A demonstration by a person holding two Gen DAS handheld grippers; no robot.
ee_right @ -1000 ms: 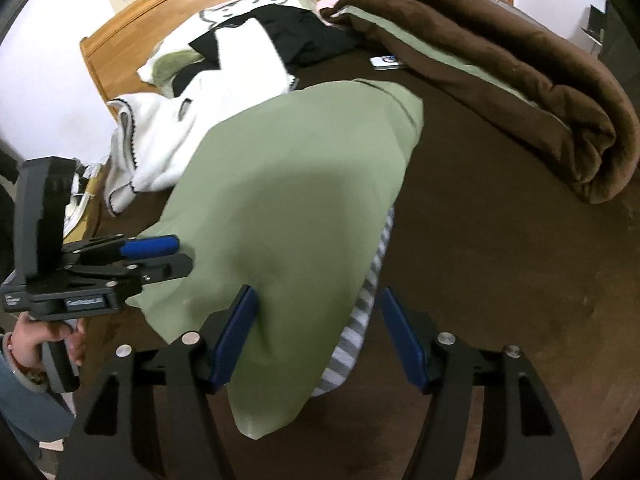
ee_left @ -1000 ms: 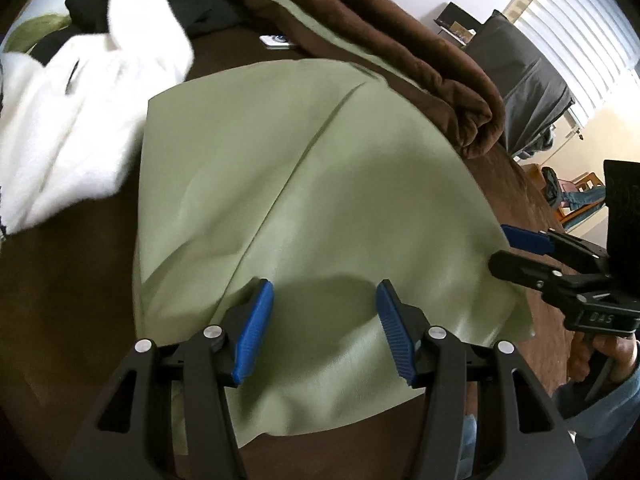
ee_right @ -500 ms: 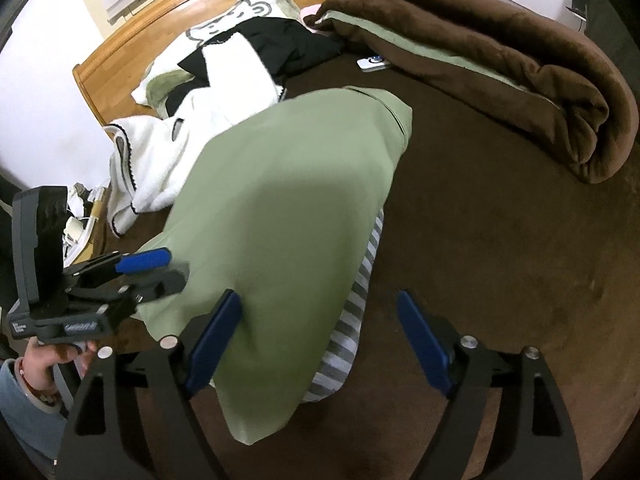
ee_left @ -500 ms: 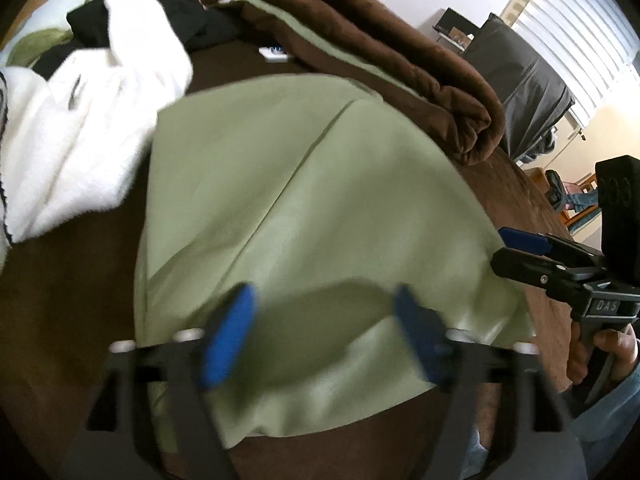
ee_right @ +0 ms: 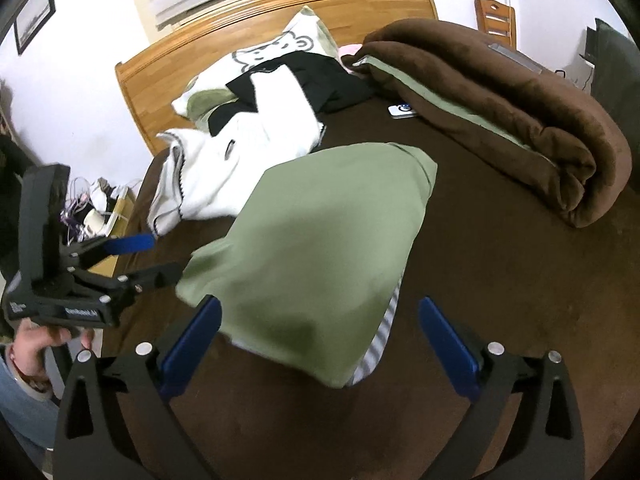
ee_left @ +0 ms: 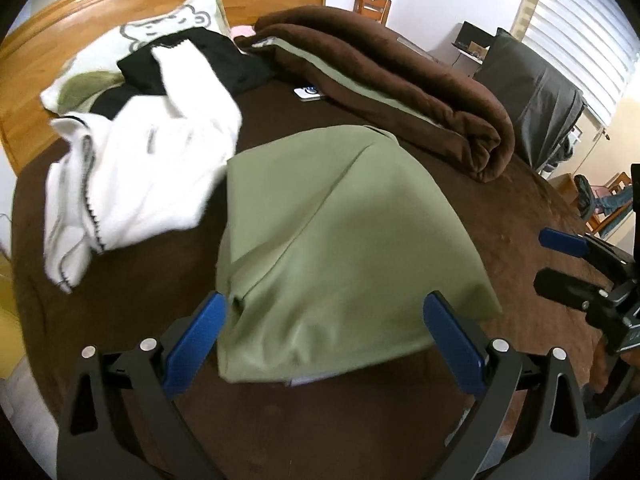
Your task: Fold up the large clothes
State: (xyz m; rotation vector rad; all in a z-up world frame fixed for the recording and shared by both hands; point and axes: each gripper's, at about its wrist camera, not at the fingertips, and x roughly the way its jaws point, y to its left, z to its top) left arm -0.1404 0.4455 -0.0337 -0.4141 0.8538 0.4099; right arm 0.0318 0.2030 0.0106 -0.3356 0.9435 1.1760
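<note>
The folded green garment (ee_left: 340, 240) lies on the bed's (ee_left: 520, 208) near edge, between both wide-spread, empty grippers (ee_left: 322, 340) (ee_right: 318, 350).

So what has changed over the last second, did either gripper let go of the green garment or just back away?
Both grippers backed away from the folded green garment. The left gripper and right gripper were open over its near edge a second ago; both now sit further back, open, holding nothing. The garment stayed flat and folded on the brown bed cover. The white clothing and brown blanket are unchanged.
</note>
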